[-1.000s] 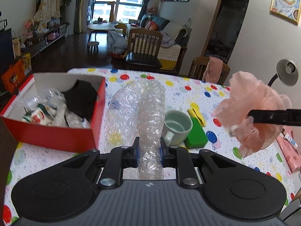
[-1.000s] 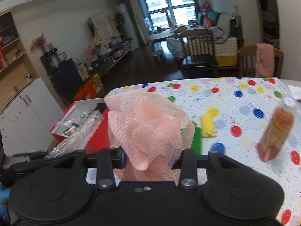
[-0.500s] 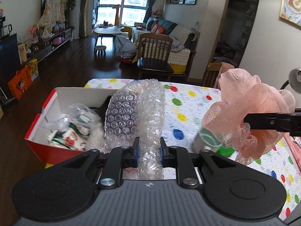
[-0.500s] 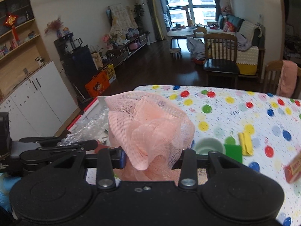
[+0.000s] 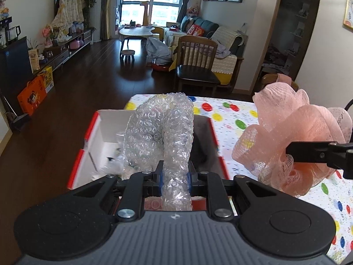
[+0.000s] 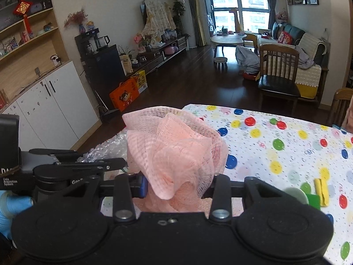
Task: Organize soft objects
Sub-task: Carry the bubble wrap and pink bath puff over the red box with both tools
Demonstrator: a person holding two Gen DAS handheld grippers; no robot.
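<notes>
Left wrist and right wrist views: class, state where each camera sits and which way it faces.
Left wrist: on the left gripper, facing forward over its bubble wrap and the red box; the right gripper's finger shows at right.
Right wrist: on the right gripper, facing over its pink bath pouf and the dotted tablecloth; the left gripper shows at left.
Shared: pouf, wrap, tablecloth.

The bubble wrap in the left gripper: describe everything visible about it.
The bubble wrap is a clear plastic sheet of small air bubbles, crumpled and folded into two upright lobes joined at the top. Its lower end is pinched between the closed fingers of the left gripper. It is held up over the open red-and-white box, whose contents it partly hides. In the right wrist view only a crinkled edge shows.
</notes>
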